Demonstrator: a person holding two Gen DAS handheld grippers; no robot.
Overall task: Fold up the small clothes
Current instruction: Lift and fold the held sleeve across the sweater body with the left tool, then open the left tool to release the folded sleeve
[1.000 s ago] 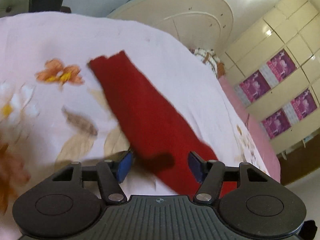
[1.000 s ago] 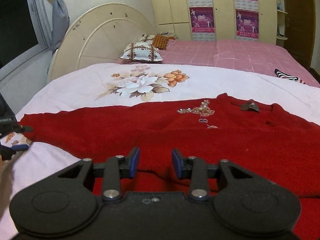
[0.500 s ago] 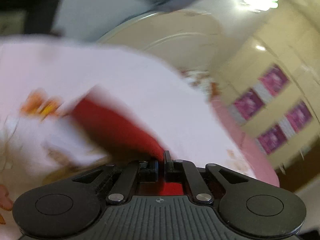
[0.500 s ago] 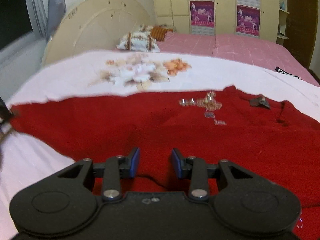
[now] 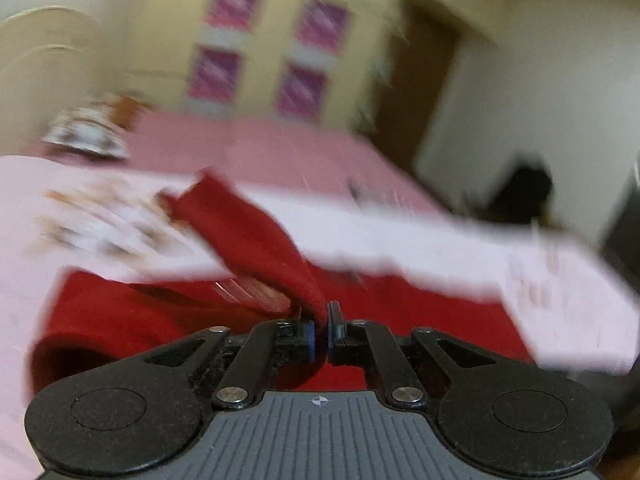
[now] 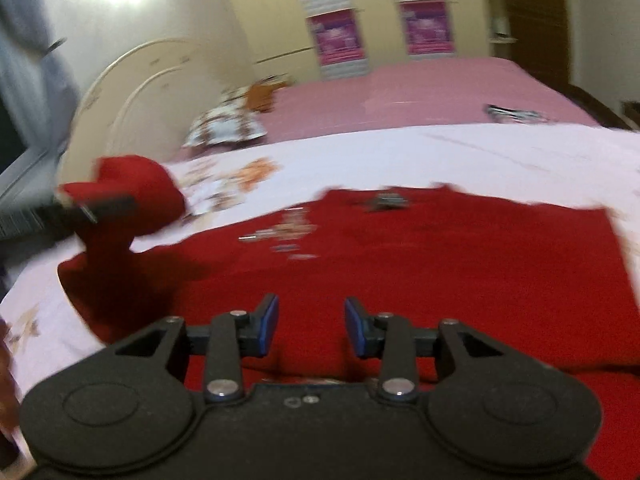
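Left claw (image 5: 322, 330), a second ago open over the flat sleeve (image 5: 256, 240), now clamped on that sleeve. Sleeve no longer flat on the bedspread (image 5: 420, 240): lifted, carried right, and draped in a raised fold over the left part of the sweater (image 6: 420, 272), its cuff end hanging up in the air at far left in the right wrist view. Left wrist view swung from the headboard side round to the wardrobe and the far right of the room. Right claw (image 6: 312, 326) shifted over the sweater's near hem, jaws opening, pads slightly wider apart than before, cloth beneath but nothing pinched.
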